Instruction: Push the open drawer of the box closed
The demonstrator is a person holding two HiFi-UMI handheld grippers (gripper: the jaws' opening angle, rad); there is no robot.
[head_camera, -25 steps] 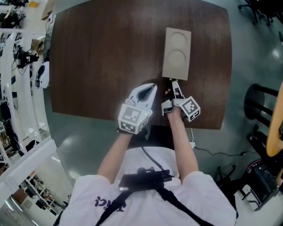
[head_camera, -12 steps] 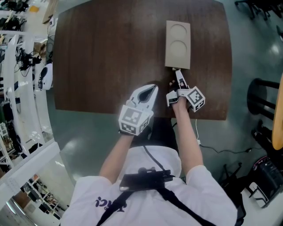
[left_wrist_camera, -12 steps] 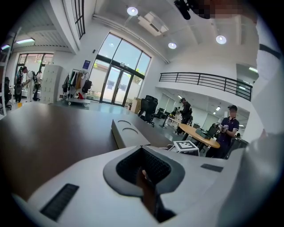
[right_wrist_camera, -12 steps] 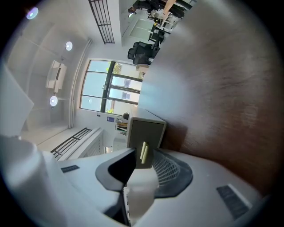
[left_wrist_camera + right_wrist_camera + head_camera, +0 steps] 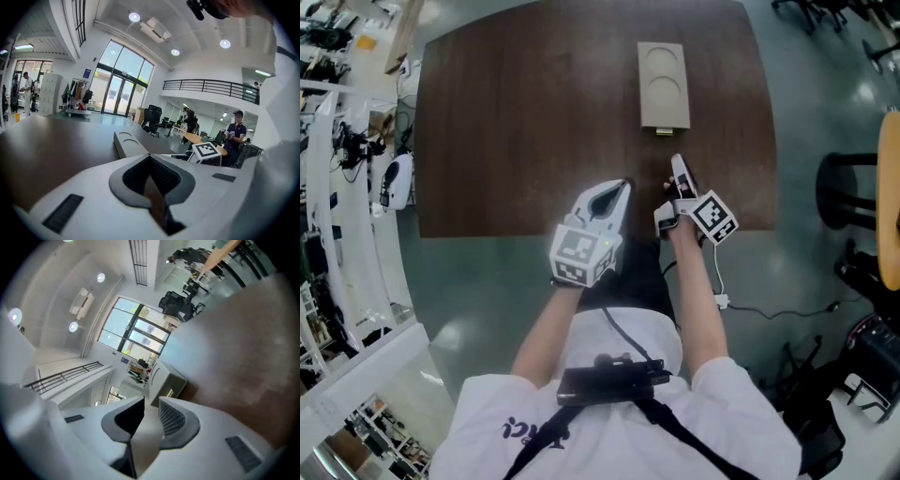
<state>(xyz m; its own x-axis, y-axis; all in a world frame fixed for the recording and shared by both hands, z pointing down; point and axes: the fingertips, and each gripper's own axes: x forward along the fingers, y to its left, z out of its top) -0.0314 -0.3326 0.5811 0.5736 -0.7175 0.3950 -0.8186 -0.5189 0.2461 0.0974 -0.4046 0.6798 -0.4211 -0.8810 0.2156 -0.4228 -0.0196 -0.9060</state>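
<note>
Box (image 5: 663,82) lies on desk (image 5: 516,112) toward far edge, right of middle; drawer front faces near edge, looks flush with box body, small handle (image 5: 664,131) showing. Right gripper (image 5: 677,165) over desk by near edge, pointing at box but apart from it; jaws just been opening, now wide, nothing between. Left gripper (image 5: 624,186) at near edge, jaws together, empty
</note>
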